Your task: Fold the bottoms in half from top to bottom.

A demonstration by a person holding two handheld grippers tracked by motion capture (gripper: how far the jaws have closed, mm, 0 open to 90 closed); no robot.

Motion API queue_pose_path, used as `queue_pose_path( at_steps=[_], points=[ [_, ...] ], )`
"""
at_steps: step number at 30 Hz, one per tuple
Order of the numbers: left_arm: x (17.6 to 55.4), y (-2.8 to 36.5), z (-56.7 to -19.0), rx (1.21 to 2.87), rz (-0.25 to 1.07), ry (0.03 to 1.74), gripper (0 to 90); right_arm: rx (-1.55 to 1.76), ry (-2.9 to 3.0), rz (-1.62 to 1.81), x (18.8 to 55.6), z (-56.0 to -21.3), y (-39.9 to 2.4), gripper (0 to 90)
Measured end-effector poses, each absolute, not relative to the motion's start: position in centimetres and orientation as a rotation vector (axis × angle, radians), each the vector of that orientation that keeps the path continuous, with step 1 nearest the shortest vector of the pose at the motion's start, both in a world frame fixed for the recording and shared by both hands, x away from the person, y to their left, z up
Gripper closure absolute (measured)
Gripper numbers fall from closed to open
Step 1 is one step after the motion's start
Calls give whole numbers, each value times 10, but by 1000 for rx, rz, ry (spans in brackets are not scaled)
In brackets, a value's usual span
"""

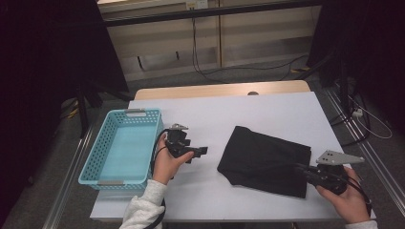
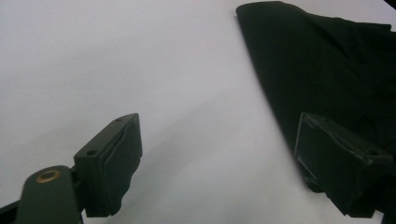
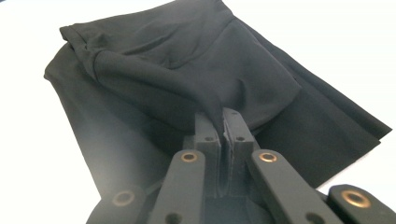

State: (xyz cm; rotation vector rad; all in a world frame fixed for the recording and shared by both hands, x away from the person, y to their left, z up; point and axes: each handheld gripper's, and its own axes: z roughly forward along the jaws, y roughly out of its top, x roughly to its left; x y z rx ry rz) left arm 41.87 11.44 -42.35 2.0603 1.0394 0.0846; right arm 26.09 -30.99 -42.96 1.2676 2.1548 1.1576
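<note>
The black cloth [image 1: 265,160] lies folded on the right half of the white table [image 1: 267,112], between my two hands and nearer my right one. I can read no label, tag or print on it; it is plain black all over. My right tongs [image 3: 222,122] are clamped tight on a pinch of its top layer, and in the right gripper view that fabric is drawn up into a taut ridge running into the closed jaws, while the layers beneath stay flat on the table. In the high view my right gripper [image 1: 301,168] reaches in from the cloth's near right edge.

My left tongs [image 2: 219,154] stand wide with nothing between them, hovering over bare white table with the cloth's left edge just beside one jaw. In the high view my left gripper [image 1: 201,151] sits between the cloth and a light blue perforated basket [image 1: 119,125], which rests at the table's left edge.

The table top is a smooth white sheet over a wooden board [image 1: 215,89] that shows at the far edge. Beyond it are grey floor, loose cables [image 1: 205,71] and pale wall panels; the sides of the room are dark.
</note>
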Motion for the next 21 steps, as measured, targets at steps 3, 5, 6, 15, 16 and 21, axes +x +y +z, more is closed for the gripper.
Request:
queue_pose_path(
  at_steps=[3,5,6,15,16,21],
  points=[
    [417,115,-425,2065,81,1037,149,1265,2149,1159,259,-429,-311,870],
    [416,116,-425,2069,70,1037,149,1267,2151,1151,257,-429,-312,870],
    [416,116,-425,2067,68,1038,149,1271,2149,1147,257,-429,-313,870],
    [416,117,-421,2050,84,1033,149,1281,2143,1129,252,-429,-321,869],
    [416,117,-421,2050,86,1033,149,1283,2142,1132,251,-429,-321,870],
    [417,119,-421,2058,77,1032,149,1290,2133,1130,249,-429,-325,869]
  ],
)
